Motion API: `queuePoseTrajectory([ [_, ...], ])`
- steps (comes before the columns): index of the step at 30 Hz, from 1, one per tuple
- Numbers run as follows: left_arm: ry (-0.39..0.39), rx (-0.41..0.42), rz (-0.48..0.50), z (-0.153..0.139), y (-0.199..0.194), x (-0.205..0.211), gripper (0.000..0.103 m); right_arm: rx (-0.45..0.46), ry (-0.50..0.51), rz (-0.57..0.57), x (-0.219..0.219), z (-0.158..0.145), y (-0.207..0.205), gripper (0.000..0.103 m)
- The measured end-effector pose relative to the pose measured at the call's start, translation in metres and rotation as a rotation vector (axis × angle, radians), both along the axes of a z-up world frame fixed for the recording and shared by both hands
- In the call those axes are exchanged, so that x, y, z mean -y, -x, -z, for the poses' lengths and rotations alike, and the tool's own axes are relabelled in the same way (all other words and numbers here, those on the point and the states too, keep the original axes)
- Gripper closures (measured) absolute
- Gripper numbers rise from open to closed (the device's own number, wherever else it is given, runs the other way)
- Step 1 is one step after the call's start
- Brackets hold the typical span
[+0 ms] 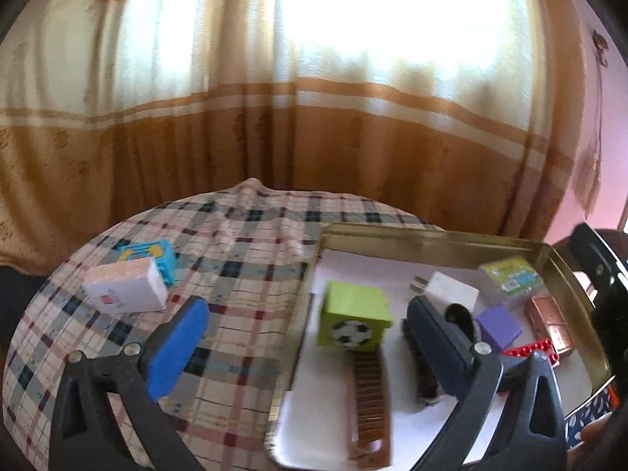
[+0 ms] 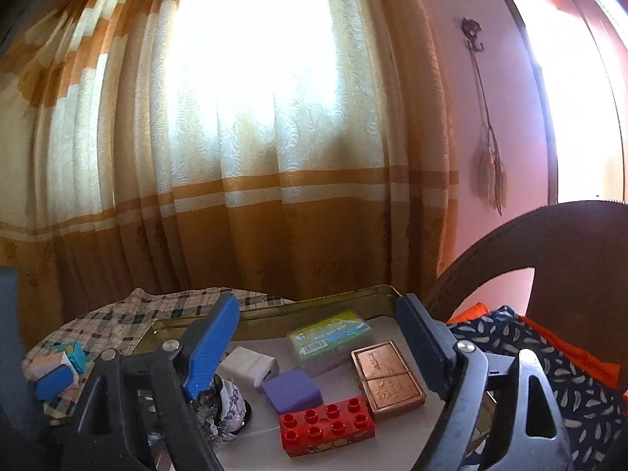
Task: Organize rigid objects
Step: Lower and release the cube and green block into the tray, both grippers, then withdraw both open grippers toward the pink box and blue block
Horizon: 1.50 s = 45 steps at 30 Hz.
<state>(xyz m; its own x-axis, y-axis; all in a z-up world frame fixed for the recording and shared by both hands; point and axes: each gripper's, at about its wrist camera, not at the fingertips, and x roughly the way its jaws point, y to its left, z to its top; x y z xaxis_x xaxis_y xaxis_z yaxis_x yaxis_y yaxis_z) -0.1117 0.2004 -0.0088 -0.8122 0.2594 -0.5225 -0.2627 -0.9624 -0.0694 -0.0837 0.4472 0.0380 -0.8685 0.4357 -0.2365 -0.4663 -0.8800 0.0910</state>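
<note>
Both grippers, left (image 1: 310, 347) and right (image 2: 322, 349), gape wide and empty above the tin tray (image 1: 431, 235), where green cube (image 1: 355, 322), red brick (image 2: 327, 424) and others are gathered, while two boxes (image 1: 125, 288) await at the tablecloth's (image 1: 243, 243) far-left edge

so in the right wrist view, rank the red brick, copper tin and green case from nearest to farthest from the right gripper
1. red brick, at the tray's front, low between the open jaws of the right gripper
2. copper tin, just behind it, to the right
3. green case, farthest back, near the tray's far wall
</note>
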Motion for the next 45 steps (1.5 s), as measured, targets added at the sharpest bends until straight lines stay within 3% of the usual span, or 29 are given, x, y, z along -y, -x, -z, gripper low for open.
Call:
queuePoseTrajectory([
  [6,-0.010,0.007,-0.056,0.002,0.004,0.023,0.000,-0.017,0.044,0.028,-0.009,0.001,-0.006,0.018],
  [26,0.025,-0.042,-0.217,0.000,0.018,0.090,0.000,-0.015,0.034,0.075,-0.008,0.000,-0.011,0.019],
  [31,0.036,-0.048,-0.273,0.001,0.026,0.111,0.000,0.006,0.075,0.032,-0.003,0.002,-0.014,0.019],
  [36,-0.009,-0.020,-0.329,0.005,0.035,0.136,0.000,-0.083,0.105,0.019,0.015,-0.002,-0.029,0.019],
  [40,-0.032,-0.014,-0.358,0.006,0.037,0.152,0.000,-0.065,0.156,-0.043,0.038,0.001,-0.020,0.018],
  [45,-0.070,0.004,-0.397,0.007,0.045,0.174,0.000,-0.040,0.113,-0.142,0.076,-0.002,-0.004,0.018],
])
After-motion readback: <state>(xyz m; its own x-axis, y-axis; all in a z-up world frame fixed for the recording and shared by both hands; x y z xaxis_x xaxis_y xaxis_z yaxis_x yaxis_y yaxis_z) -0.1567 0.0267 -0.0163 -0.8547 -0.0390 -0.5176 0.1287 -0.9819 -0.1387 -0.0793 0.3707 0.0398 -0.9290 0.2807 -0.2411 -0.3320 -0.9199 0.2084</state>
